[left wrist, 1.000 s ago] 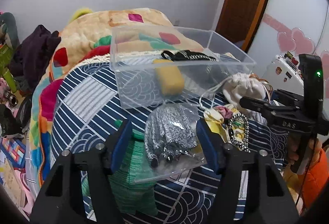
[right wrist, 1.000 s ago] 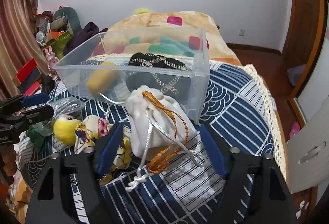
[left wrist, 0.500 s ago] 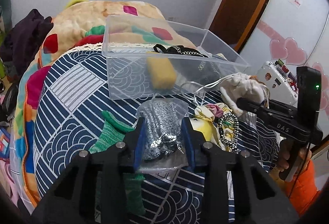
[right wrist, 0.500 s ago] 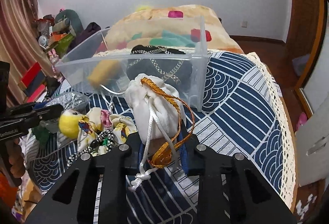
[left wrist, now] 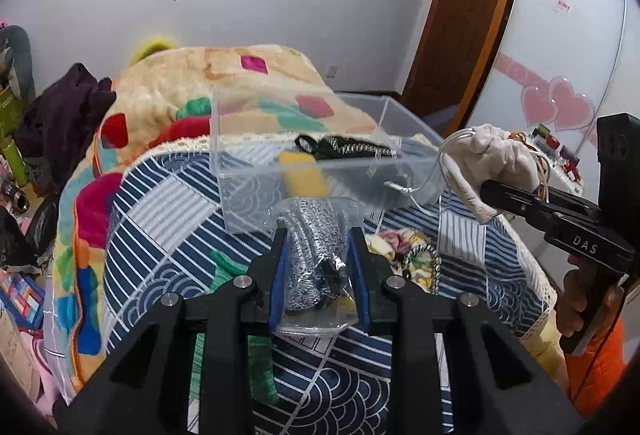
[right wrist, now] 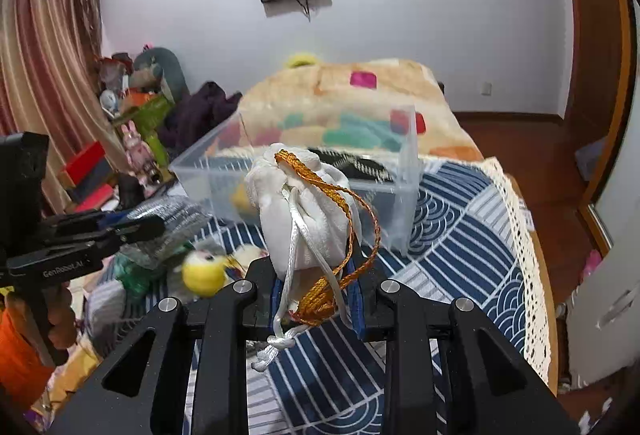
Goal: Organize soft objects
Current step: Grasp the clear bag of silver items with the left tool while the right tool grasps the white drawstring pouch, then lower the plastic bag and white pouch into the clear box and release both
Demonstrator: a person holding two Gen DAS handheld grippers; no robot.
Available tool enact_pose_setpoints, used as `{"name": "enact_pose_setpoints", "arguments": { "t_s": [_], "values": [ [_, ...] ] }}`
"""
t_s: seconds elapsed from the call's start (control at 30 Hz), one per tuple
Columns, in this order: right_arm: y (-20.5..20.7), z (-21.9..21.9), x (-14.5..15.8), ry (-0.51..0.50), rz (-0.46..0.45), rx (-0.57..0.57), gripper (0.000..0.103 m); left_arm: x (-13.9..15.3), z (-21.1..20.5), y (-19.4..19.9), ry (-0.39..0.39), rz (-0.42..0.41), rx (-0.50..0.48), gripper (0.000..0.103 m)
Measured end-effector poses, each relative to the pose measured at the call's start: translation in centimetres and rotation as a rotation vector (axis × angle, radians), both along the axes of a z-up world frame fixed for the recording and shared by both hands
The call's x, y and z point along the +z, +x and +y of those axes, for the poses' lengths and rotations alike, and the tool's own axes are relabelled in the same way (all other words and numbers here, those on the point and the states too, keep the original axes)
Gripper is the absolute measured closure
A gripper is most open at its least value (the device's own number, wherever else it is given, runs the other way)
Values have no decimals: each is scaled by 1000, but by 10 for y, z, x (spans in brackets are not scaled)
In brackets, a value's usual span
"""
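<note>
My left gripper [left wrist: 318,267] is shut on a clear plastic bag of grey knit fabric [left wrist: 316,235] and holds it above the bed, in front of the clear plastic bin [left wrist: 240,195]. My right gripper [right wrist: 316,275] is shut on a white drawstring pouch [right wrist: 304,203] with orange and white cords, raised near the bin's [right wrist: 408,195] front wall. The pouch also shows in the left wrist view [left wrist: 496,155]. The bin holds a yellow soft item [left wrist: 304,179] and a black chained bag [left wrist: 344,147].
A yellow-headed plush toy [right wrist: 204,271], a floral cloth [left wrist: 396,239] and a green knit piece [left wrist: 260,371] lie on the blue patterned bedspread [left wrist: 160,235]. A colourful blanket [left wrist: 180,95] is heaped behind the bin. Clutter lines the left wall.
Both grippers closed on their items and lifted them off the bed. The pouch and the grey bag now hang raised near the bin.
</note>
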State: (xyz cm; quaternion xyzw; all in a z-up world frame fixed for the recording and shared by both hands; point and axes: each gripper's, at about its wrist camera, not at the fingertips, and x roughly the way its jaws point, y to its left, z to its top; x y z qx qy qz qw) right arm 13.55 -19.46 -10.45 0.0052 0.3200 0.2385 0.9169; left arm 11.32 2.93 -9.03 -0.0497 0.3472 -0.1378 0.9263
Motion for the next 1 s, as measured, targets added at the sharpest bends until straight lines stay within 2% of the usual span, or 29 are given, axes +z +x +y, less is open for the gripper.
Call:
{"name": "enact_pose_setpoints", "arguments": {
  "t_s": [0.2,0.4,0.67,1.0],
  "values": [
    [4,4,20,33,-64,-3,79,26,1,-1,16,-85,16,74],
    [16,11,36,52,-121,-17,79,43,7,15,42,-146,61,74],
    [37,28,40,42,-142,-32,79,42,12,50,53,-134,110,74],
    [71,62,17,-27,-61,22,79,18,1,90,82,-75,117,74]
  ]
}}
